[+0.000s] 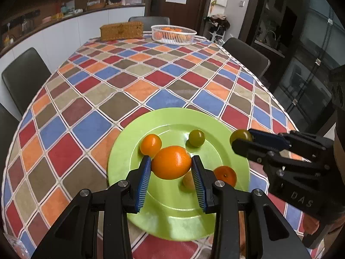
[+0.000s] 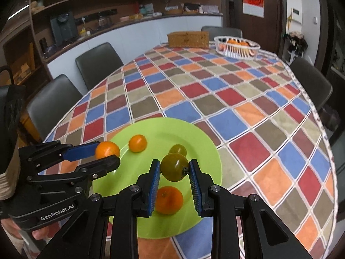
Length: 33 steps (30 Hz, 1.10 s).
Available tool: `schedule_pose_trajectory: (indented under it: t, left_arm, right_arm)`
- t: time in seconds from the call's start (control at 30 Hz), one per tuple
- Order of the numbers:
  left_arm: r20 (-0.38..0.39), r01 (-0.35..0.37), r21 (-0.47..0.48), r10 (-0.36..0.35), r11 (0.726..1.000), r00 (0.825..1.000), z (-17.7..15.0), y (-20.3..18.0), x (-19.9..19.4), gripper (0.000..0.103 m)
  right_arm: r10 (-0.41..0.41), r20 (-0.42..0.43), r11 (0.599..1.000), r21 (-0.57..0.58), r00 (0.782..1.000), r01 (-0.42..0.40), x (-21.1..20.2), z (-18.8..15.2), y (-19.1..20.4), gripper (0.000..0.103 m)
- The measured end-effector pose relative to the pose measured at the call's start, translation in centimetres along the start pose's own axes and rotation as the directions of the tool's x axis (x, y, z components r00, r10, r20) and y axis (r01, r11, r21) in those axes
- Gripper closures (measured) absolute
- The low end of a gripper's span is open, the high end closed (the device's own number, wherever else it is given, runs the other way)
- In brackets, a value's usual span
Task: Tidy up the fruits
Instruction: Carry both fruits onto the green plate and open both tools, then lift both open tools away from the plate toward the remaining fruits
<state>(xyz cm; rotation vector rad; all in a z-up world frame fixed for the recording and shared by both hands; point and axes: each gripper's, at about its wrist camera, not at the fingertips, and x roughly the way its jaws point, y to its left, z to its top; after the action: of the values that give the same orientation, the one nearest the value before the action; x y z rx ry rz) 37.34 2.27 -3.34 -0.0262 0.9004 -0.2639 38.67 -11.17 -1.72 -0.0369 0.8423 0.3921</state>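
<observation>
Both grippers are carrying fruit above the green plate [image 1: 120,155]. The left hand-held gripper [image 1: 171,166] is pinching an orange fruit [image 1: 171,161]; the right hand-held gripper [image 2: 174,168] is pinching a green tomato [image 2: 174,166]. Already lying on the plate: an orange [image 2: 169,199], a small orange fruit [image 2: 138,143] and another green tomato [image 2: 177,150]. Probably mid-task, with both held pieces still needing placing. Far across the worktop [image 1: 151,82], a white basket [image 1: 173,34] is holding more oranges, beside a wicker box [image 1: 121,30].

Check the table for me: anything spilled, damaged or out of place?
Nothing stands out. The green plate sits flat with loose fruit on it, the white basket stands upright at the far end, and no fruit lies on the tablecloth.
</observation>
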Motion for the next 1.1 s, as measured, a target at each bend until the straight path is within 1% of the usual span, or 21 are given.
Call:
schedule_pose_trajectory:
  t: [0.17, 0.33, 0.43, 0.53, 0.57, 0.73, 0.87, 0.97, 1.0, 1.1]
  left_arm:
    - [-0.028, 0.009, -0.023, -0.009, 1.000, 1.000, 0.4, 0.4, 1.6, 0.065]
    - [-0.039, -0.004, -0.025, 0.003, 1.000, 0.999, 0.5, 0.4, 2.1, 0.065]
    - [-0.021, -0.022, -0.013, 0.022, 1.000, 1.000, 0.5, 0.1, 1.6, 0.065]
    - [0.001, -0.039, -0.005, 0.039, 0.999, 0.999, 0.5, -0.1, 0.6, 0.059]
    - [0.009, -0.048, -0.005, 0.048, 0.999, 0.999, 0.4, -0.1, 0.2, 0.059]
    - [0.043, -0.078, 0.021, 0.077, 0.997, 0.996, -0.4, -0.9, -2.2, 0.059]
    - [0.078, -0.089, 0.040, 0.086, 0.995, 0.993, -1.2, -1.9, -4.7, 0.054]
    - [0.110, -0.111, 0.048, 0.105, 0.993, 0.988, -1.6, -2.8, -6.9, 0.052]
    - [0.121, -0.116, 0.049, 0.109, 0.992, 0.987, -1.7, -3.0, -7.5, 0.051]
    - [0.161, -0.121, 0.049, 0.112, 0.991, 0.981, -2.3, -3.8, -9.9, 0.044]
  right_arm:
    - [0.013, -0.039, 0.999, 0.030, 0.999, -0.012, 1.9, 0.0, -0.5, 0.074]
    - [0.018, -0.057, 0.999, 0.044, 0.998, -0.015, 2.8, -0.1, -0.8, 0.074]
    - [0.015, -0.056, 0.999, 0.047, 0.998, -0.012, 2.8, -0.1, -0.8, 0.074]
    - [0.013, -0.046, 0.999, 0.049, 0.999, -0.011, 2.3, 0.0, -0.9, 0.073]
    - [0.011, -0.042, 0.999, 0.049, 0.999, -0.009, 2.1, 0.0, -0.9, 0.070]
    - [-0.007, 0.004, 1.000, 0.030, 1.000, 0.007, -0.3, -0.3, -0.5, 0.070]
    - [-0.018, 0.040, 1.000, -0.004, 0.999, 0.018, -2.7, -0.7, 0.3, 0.070]
    - [-0.016, 0.074, 1.000, -0.022, 0.997, 0.018, -4.8, -1.3, 1.0, 0.064]
    - [-0.013, 0.088, 1.000, -0.024, 0.996, 0.015, -5.6, -1.5, 1.1, 0.064]
    - [-0.011, 0.115, 1.000, -0.026, 0.993, 0.014, -7.7, -2.1, 1.5, 0.064]
